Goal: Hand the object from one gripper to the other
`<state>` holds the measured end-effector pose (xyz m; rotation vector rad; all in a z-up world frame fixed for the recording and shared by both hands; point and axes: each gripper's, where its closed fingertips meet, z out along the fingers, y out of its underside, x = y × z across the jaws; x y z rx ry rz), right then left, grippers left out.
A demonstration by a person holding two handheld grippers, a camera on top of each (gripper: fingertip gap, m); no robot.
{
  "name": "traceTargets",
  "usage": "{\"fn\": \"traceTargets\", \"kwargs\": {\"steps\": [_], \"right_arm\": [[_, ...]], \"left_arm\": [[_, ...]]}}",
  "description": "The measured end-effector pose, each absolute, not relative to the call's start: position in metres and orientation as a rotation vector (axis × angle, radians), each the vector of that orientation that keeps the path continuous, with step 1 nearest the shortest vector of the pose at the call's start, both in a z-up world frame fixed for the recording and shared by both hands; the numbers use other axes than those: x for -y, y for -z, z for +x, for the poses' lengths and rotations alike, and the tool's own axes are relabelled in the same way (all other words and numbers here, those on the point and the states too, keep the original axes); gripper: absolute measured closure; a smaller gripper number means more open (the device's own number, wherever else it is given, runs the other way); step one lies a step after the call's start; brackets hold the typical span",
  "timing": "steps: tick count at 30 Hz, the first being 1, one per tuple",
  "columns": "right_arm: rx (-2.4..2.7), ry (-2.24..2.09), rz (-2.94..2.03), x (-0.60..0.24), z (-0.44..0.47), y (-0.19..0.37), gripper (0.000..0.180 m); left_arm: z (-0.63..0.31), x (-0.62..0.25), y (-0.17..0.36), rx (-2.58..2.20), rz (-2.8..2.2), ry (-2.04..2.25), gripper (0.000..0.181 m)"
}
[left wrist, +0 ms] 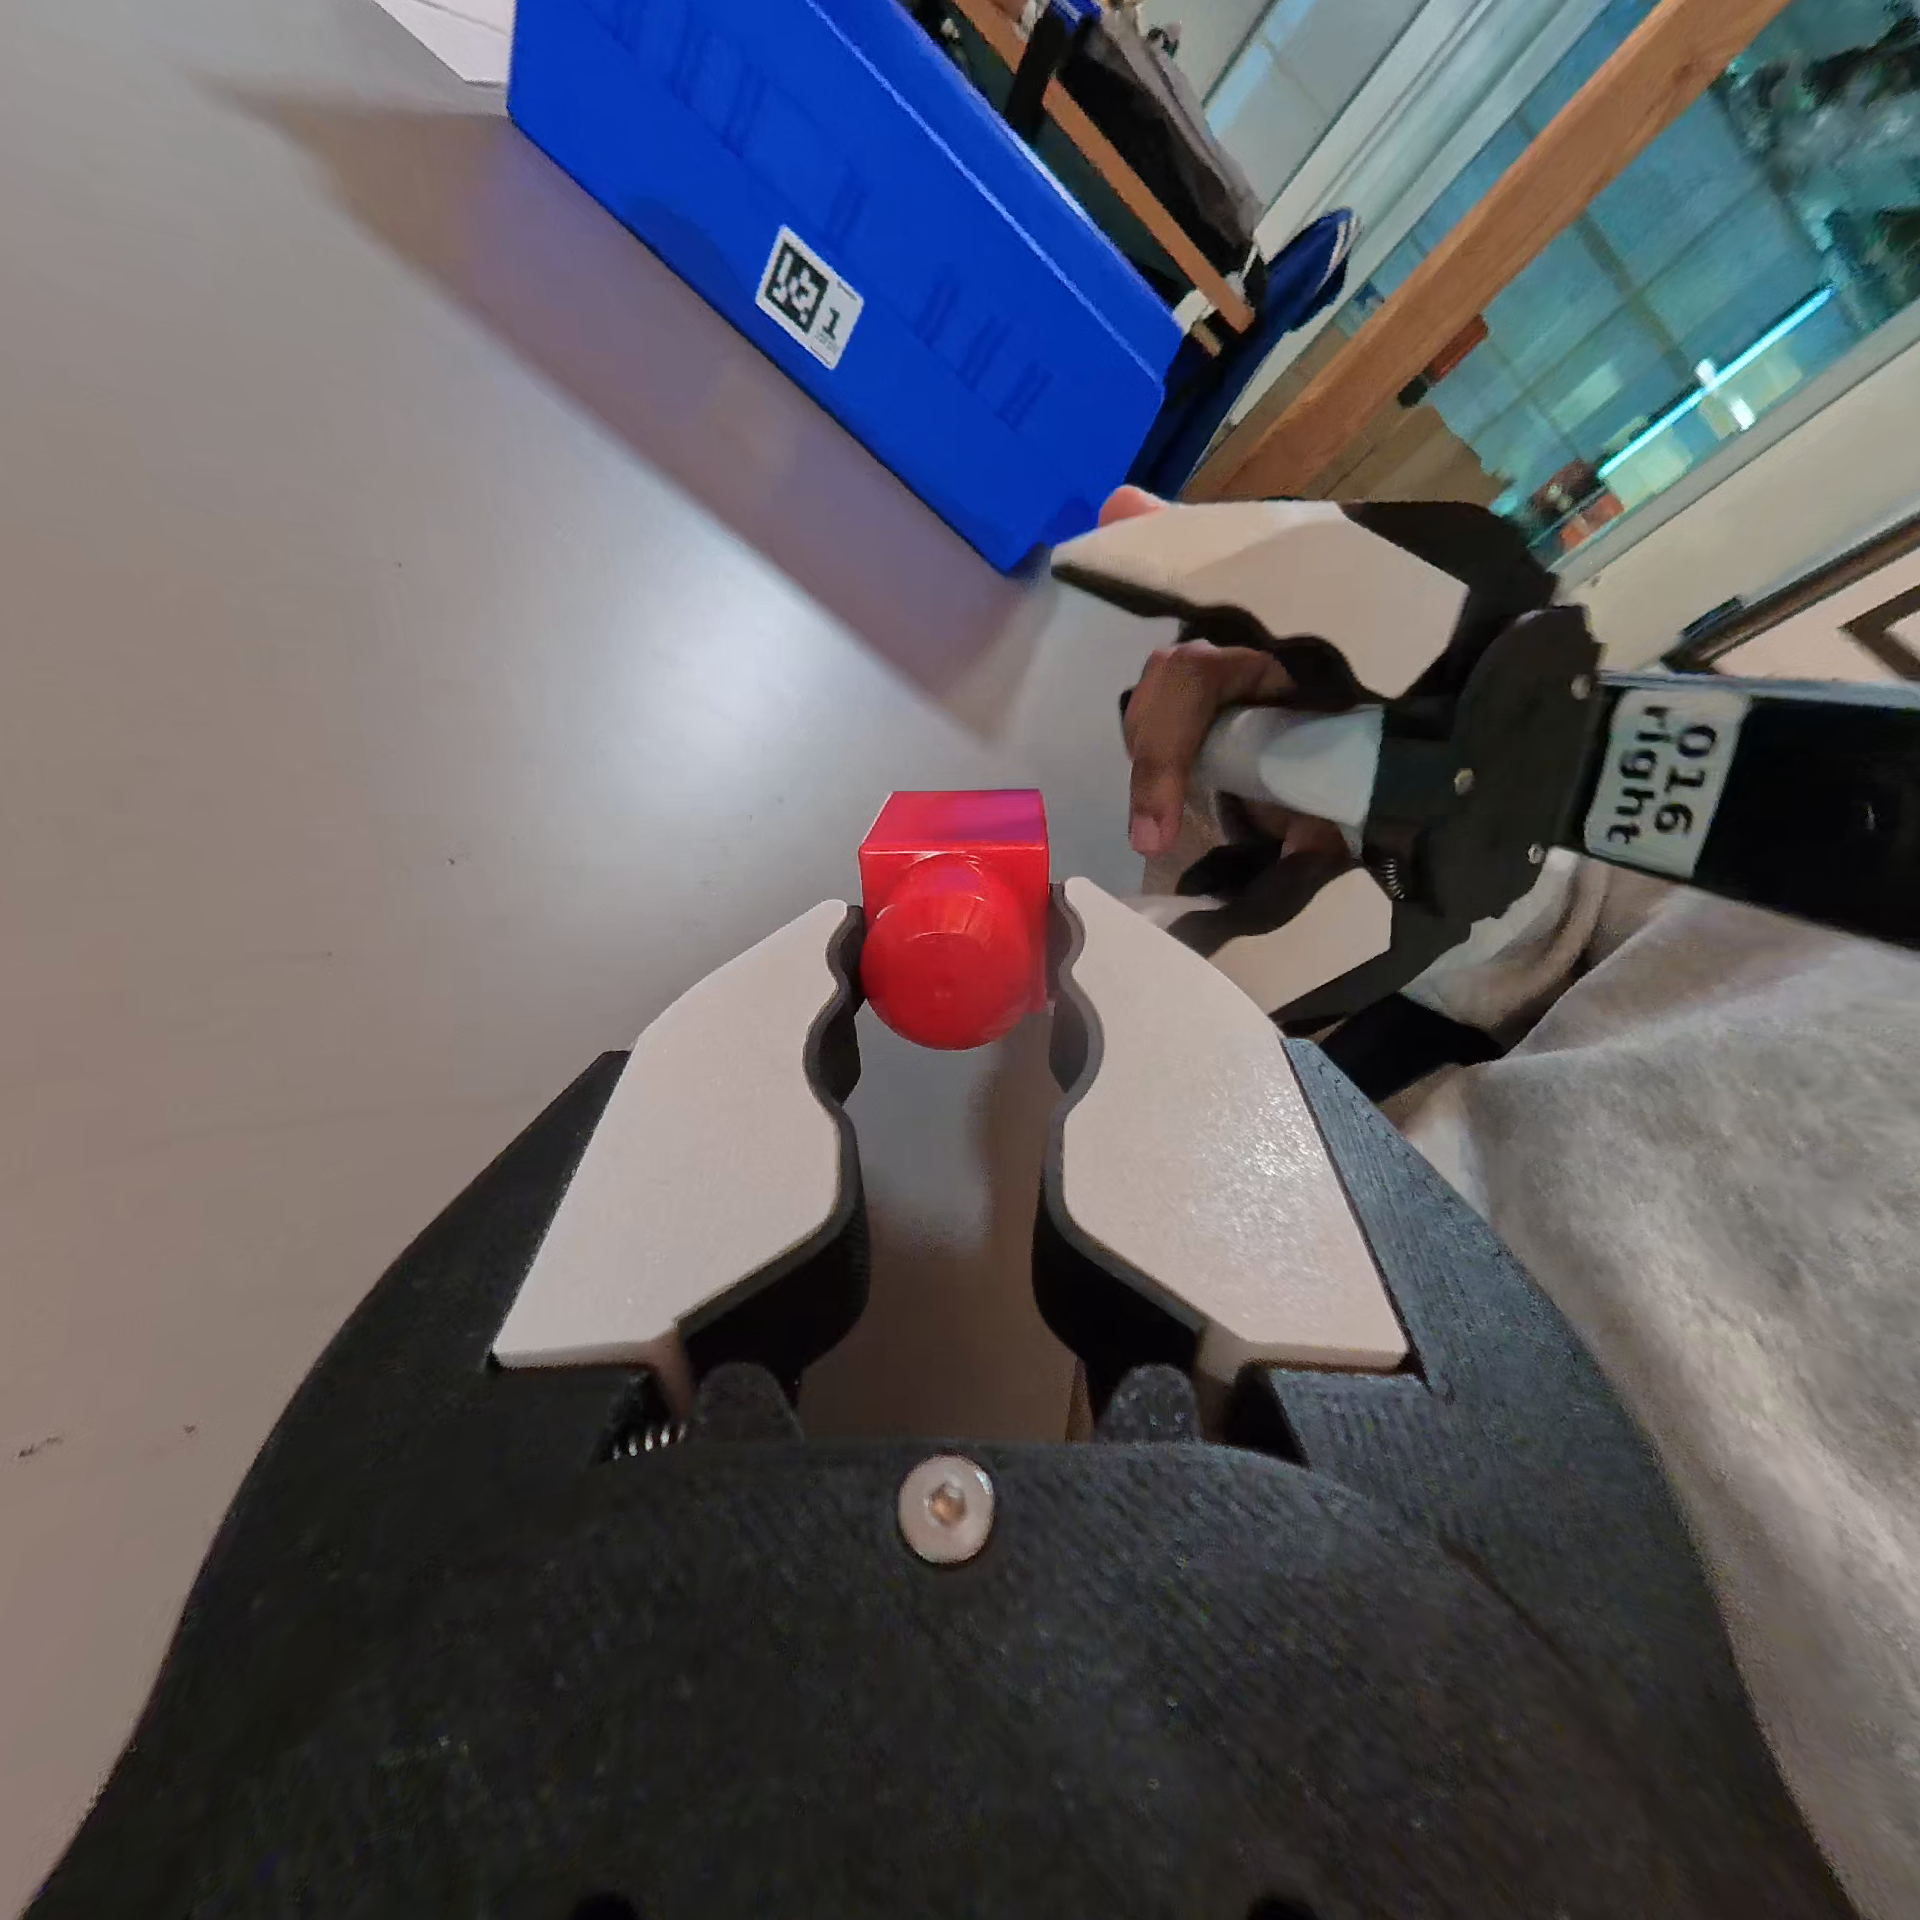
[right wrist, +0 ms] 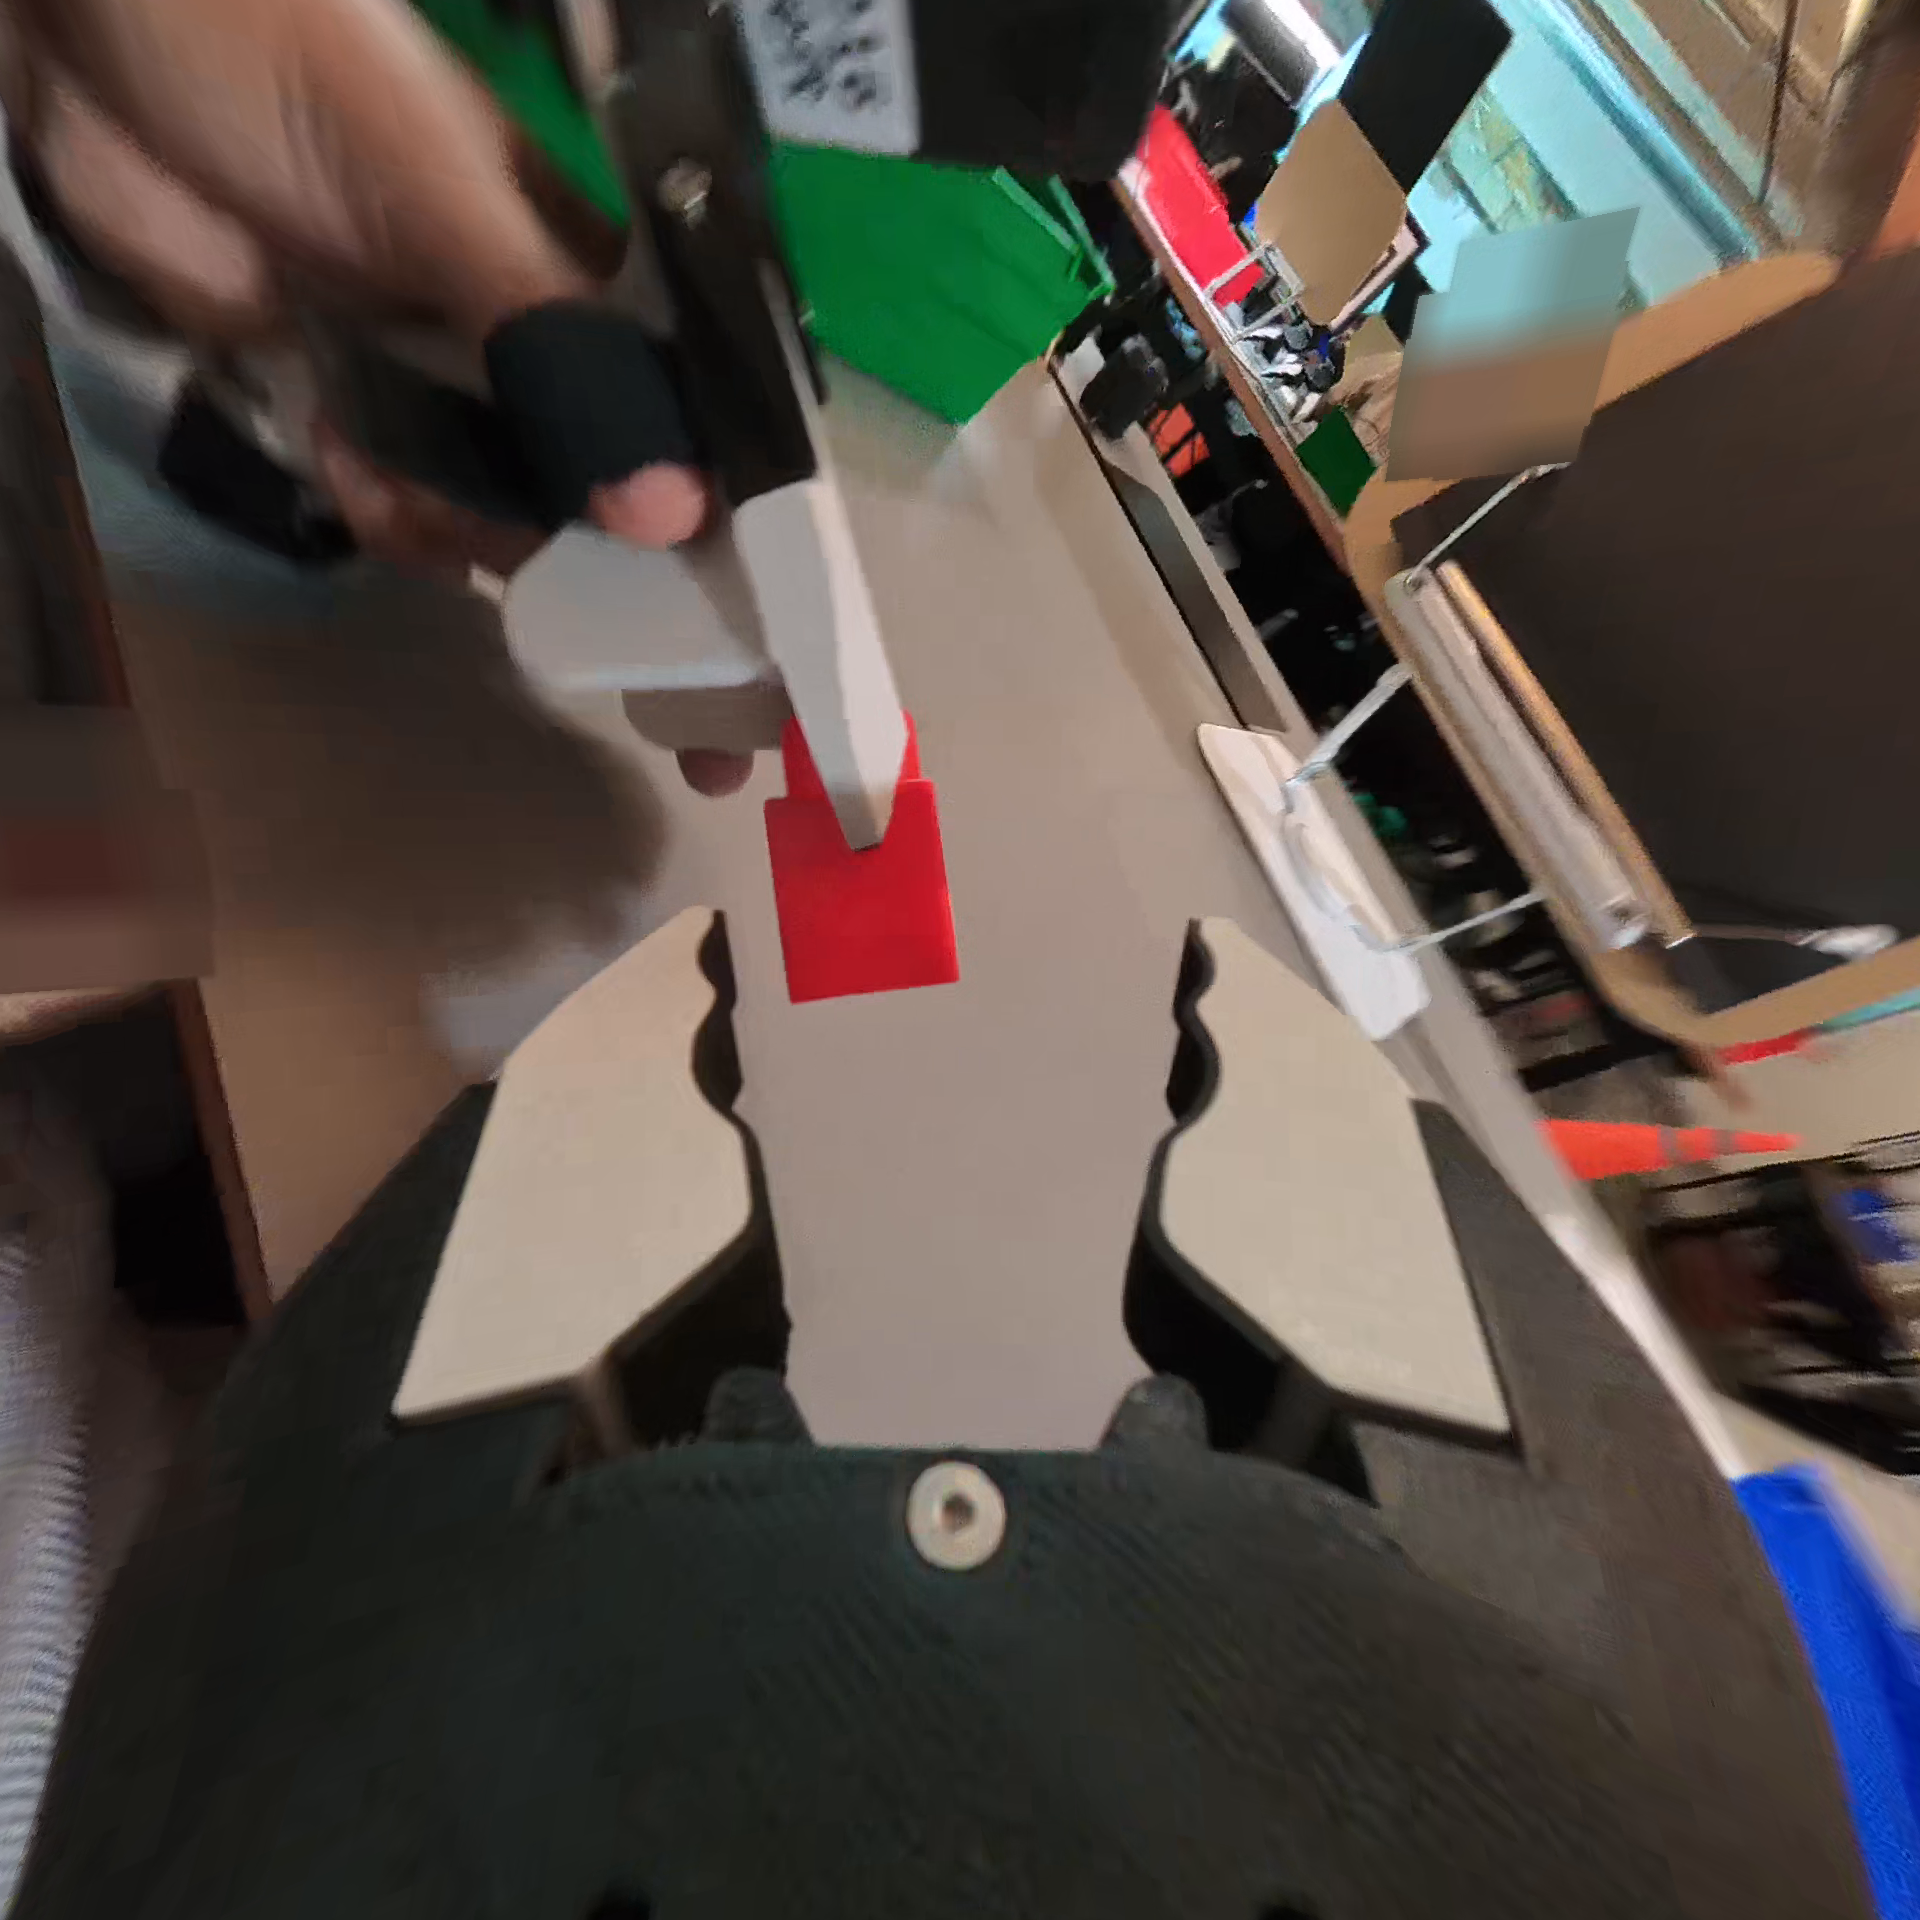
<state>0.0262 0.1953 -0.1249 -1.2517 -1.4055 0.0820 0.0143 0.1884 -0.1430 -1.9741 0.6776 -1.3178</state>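
Observation:
The object [left wrist: 951, 914] is a red block with a rounded knob on its near end. My left gripper [left wrist: 954, 920] is shut on it and holds it above the grey table [left wrist: 312, 727]. In the right wrist view the red object [right wrist: 862, 904] hangs from the left gripper's fingers [right wrist: 831, 665], which come down from the top. My right gripper [right wrist: 956, 945] is open and empty, with the object just ahead of its left finger. In the left wrist view the right gripper [left wrist: 1174, 748] shows open at the right, held by a hand.
A blue bin [left wrist: 831, 260] with a marker sticker stands at the far side of the table. A green bin [right wrist: 914, 281] stands farther along. A white flat piece [right wrist: 1309, 883] lies at the table's right edge. Grey cloth [left wrist: 1662, 1247] is at the right.

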Motion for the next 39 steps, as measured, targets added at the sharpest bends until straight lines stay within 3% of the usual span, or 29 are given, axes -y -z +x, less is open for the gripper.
{"fn": "traceTargets", "kwargs": {"steps": [1,6,13,24,31,35,39], "right_arm": [[1.351,-0.187,-1.3,-0.196,0.027,0.122,0.093],[1.041,-0.82,-1.544,-0.204,0.035,0.111,0.093],[0.608,-1.664,-1.689,-0.201,0.04,0.095,0.114],[0.757,-1.67,-1.686,-0.18,0.026,0.099,0.145],[0.778,-1.633,-1.67,-0.18,0.028,0.097,0.147],[0.742,-1.654,-1.658,-0.183,0.032,0.093,0.147],[0.643,-1.808,-1.681,-0.185,0.034,0.092,0.147]], "left_arm": [[0.013,-0.189,0.141,-0.652,-1.964,1.348,0.147],[0.008,-0.193,0.129,-0.511,-1.908,1.532,0.147],[0.008,-0.19,0.111,-0.506,-1.783,1.638,0.147],[0.02,-0.174,0.099,-0.656,-1.69,1.607,0.147],[0.022,-0.174,0.098,-0.648,-1.682,1.597,0.147],[0.022,-0.178,0.099,-0.645,-1.683,1.534,0.123],[0.02,-0.179,0.097,-0.742,-1.623,1.361,0.116]]}}
